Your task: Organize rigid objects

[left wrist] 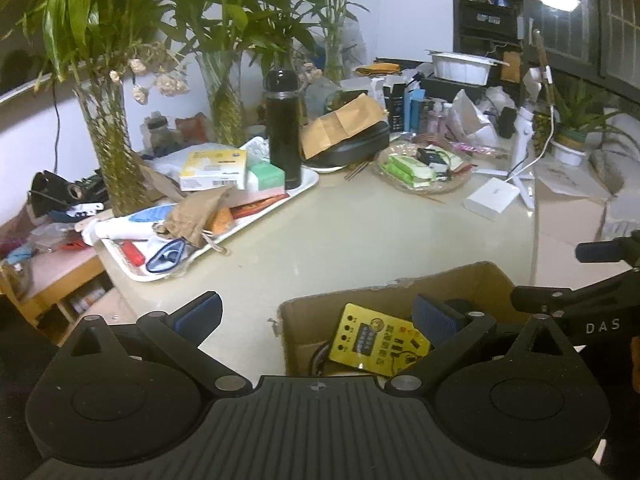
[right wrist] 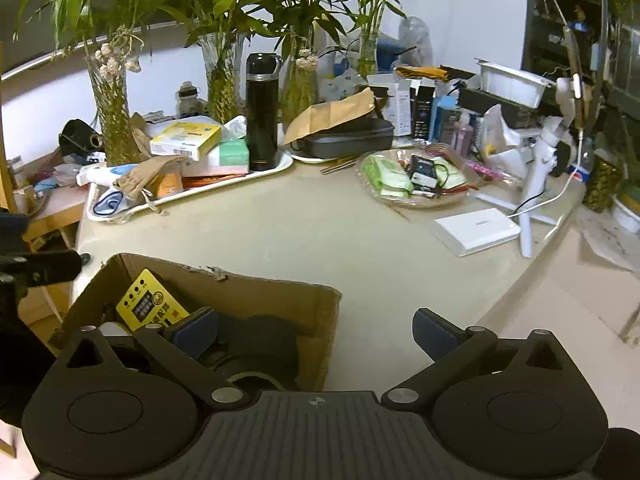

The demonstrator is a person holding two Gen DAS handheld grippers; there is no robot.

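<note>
Left gripper (left wrist: 318, 314) angled downward over the near edge of the table (left wrist: 360, 232), jaws spread wide with nothing between the pads; right-hand finger (left wrist: 434, 318) hanging over the cardboard box (left wrist: 460, 280), left-hand finger over bare tabletop. Right gripper (right wrist: 316, 332) likewise tilted down, jaws wide apart and empty, left-hand finger (right wrist: 196, 330) above the box's open top, the other finger out past the box wall at 3 o'clock.

Inside the cardboard box: a yellow circuit board (left wrist: 378, 338) with black printing, leaning against the wall toward 9 o'clock in the right wrist view, and a dark rounded object (right wrist: 260, 344) filling the rest; kind not clear.

At 10 o'clock from the box, a white tray (left wrist: 308, 184) crowded with a black flask (left wrist: 283, 128) standing upright, a yellow-and-white carton (left wrist: 212, 170), a mint-green box (left wrist: 266, 174), a brown cloth pouch (left wrist: 198, 212), a red item and blue-rimmed glasses (left wrist: 168, 256). At 12 to 1 o'clock, a glass dish (left wrist: 420, 190) holding green packets (left wrist: 406, 168) and a small black device. Just beside the dish at 4 o'clock, a flat white box (left wrist: 490, 200) lying on the table. Vases of bamboo (left wrist: 108, 140) along the back.
</note>
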